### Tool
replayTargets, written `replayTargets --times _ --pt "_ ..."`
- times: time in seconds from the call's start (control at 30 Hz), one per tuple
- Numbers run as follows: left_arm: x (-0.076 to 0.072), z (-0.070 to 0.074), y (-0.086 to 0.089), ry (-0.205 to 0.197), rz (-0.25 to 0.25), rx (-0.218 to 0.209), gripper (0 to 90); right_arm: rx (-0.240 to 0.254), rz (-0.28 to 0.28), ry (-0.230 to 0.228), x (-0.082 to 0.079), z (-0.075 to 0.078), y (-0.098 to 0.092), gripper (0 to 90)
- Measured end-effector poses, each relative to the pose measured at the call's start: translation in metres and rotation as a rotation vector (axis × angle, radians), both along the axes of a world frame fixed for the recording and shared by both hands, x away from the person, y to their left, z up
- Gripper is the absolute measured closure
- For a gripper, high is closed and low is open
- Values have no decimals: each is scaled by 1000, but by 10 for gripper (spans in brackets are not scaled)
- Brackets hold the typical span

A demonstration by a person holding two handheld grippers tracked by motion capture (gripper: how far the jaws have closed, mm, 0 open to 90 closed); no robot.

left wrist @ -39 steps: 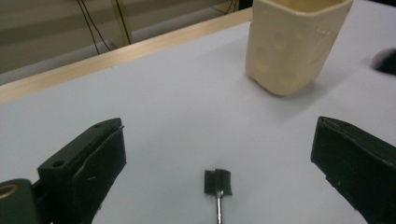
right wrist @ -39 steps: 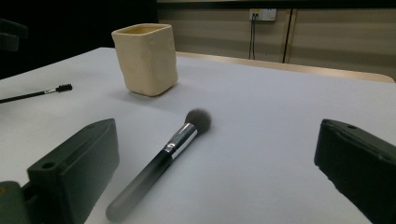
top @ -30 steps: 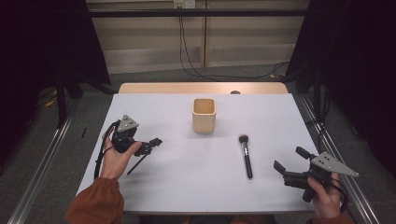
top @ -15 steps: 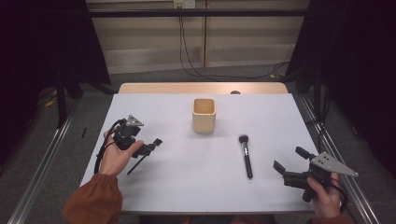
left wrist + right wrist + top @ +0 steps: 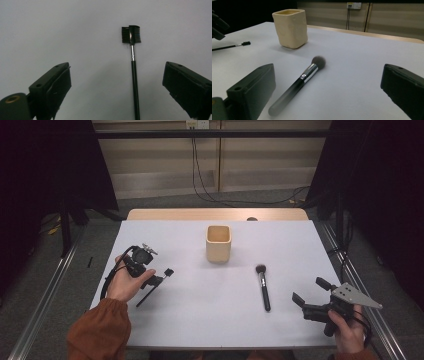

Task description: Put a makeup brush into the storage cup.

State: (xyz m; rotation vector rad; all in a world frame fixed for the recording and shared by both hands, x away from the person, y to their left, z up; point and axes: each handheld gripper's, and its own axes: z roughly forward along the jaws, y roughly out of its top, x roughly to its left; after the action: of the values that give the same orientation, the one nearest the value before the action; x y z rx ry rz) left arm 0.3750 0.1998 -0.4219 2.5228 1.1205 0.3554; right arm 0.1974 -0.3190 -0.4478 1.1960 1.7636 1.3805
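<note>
Lying unbranded, brow comb brush (image 5: 133, 65), powder brush (image 5: 262, 283), blank cream cup (image 5: 219, 243)

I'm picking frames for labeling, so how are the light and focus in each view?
High view: dim, dark surrounds, table evenly lit, cup sharp. Left gripper view: soft grey light, brow brush crisp, jaws slightly soft. Right gripper view: powder brush handle end blurs near the lens, bristles fuzzy, cup fairly clear.

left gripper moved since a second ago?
Yes. The left gripper has tipped down over the brow brush, jaws just closing slightly; the cup stays put.
</note>
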Motion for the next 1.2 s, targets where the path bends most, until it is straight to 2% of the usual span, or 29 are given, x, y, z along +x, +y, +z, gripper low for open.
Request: replayTargets --times 0.03,0.1,0.13,0.17,0.27,0.3,0.33,0.43,0.53,0.57,0.67,0.73,0.77,0.8,0.83,0.87,0.9,1.0,1.03,1.1,1.17,1.2 --pt "0 0 0 0 0 0 90 0 0 0 0 0 0 0" --pt "2 -2 -1 31 12 -7 89 -2 -1 0 0 0 0 0" --pt "3 -4 -1 59 3 -12 90 -2 -1 2 0 0 -1 0" --pt "3 -6 -2 75 -7 3 92 -1 -2 2 -1 0 -1 0" --pt "5 -9 -5 94 -29 26 92 -2 -2 2 -1 0 -1 0" --pt "6 -10 -7 100 -24 17 92 -2 -2 2 -1 0 0 0" --pt "6 -11 -7 100 -40 23 88 -10 2 3 -1 0 -1 0" --pt "7 -15 -10 119 -40 34 82 -4 2 5 -1 0 0 0" --pt "9 -17 -13 128 -69 50 63 -7 1 9 0 -1 0 0" --pt "9 -18 -14 138 -70 38 54 -7 3 10 0 -1 0 0" --pt "12 -22 -16 154 -86 54 59 -9 5 11 0 -1 0 0" --pt "13 -24 -18 147 -97 70 68 -9 4 15 0 -1 1 0" --pt "13 -24 -19 131 -88 96 92 -18 2 19 1 -2 0 0" --pt "14 -26 -19 158 -87 99 96 -13 1 23 1 -2 0 0" --pt "14 -26 -19 158 -87 99 113 -8 1 26 1 -2 0 0" --pt "14 -28 -20 169 -84 91 149 -7 0 25 1 -2 0 0" --pt "15 -28 -20 184 -93 106 203 -10 1 24 1 -2 0 0" --pt "18 -30 -22 217 -78 100 215 -14 5 23 0 -2 -1 0" --pt "19 -29 -22 237 -87 90 246 -15 6 22 0 -2 -1 0" --pt "21 -29 -24 253 -100 105 276 -14 7 22 0 -2 0 0" --pt "22 -29 -24 257 -88 117 280 -14 5 21 0 -1 0 0" --pt "23 -29 -25 267 -93 112 282 -17 5 17 0 -1 -1 0"
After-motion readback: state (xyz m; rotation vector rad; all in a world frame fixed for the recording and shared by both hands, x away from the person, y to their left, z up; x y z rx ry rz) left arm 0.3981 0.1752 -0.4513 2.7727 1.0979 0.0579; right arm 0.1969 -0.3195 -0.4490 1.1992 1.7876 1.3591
